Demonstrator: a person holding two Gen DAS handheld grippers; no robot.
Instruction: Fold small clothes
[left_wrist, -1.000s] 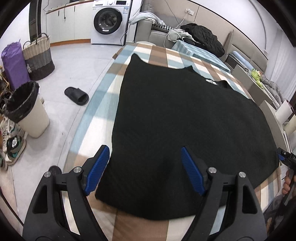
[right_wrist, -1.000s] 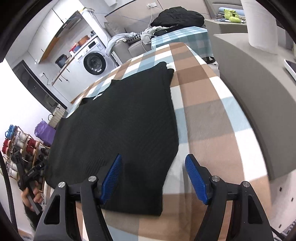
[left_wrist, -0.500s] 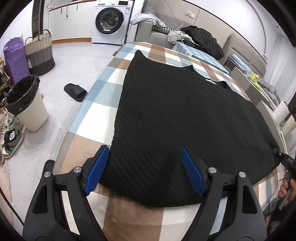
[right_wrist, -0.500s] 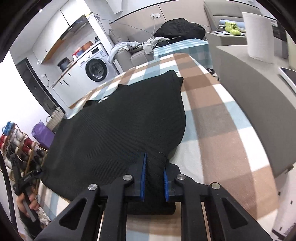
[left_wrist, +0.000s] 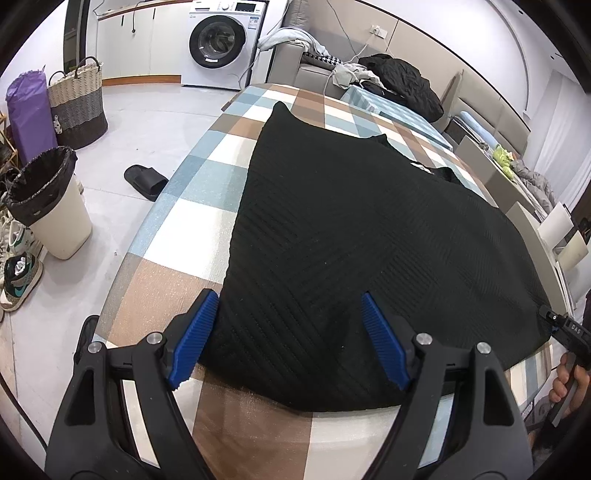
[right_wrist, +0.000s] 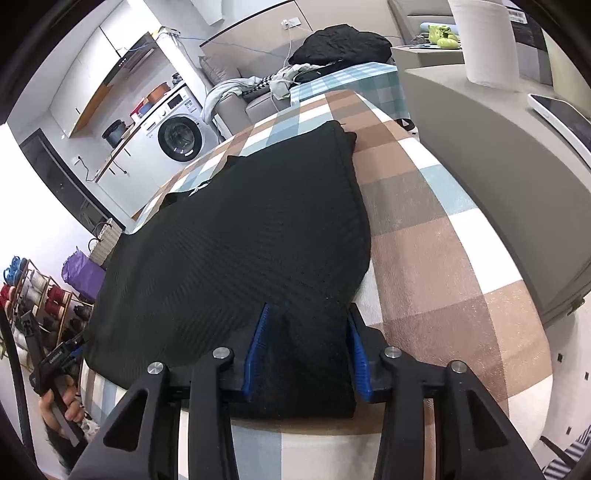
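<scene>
A black knit garment (left_wrist: 369, 236) lies spread flat on the checked table (left_wrist: 207, 177). It also shows in the right wrist view (right_wrist: 240, 251). My left gripper (left_wrist: 290, 334) is open, its blue pads straddling the garment's near left corner at the hem. My right gripper (right_wrist: 306, 345) is partly open, its blue pads on either side of the garment's near right corner, with fabric lying between them. The right gripper also shows at the far right edge of the left wrist view (left_wrist: 565, 328).
Left of the table stand a bin (left_wrist: 48, 206), a slipper (left_wrist: 146, 181), a woven basket (left_wrist: 75, 103) and shoes (left_wrist: 20, 273). A washing machine (left_wrist: 218, 40) and a sofa with clothes (left_wrist: 395, 77) lie beyond. A grey counter (right_wrist: 498, 155) with a paper roll (right_wrist: 484, 40) runs along the right.
My right gripper closed on the garment's corner half a second ago and has now opened part way. My left gripper stayed open and the view drew back slightly.
</scene>
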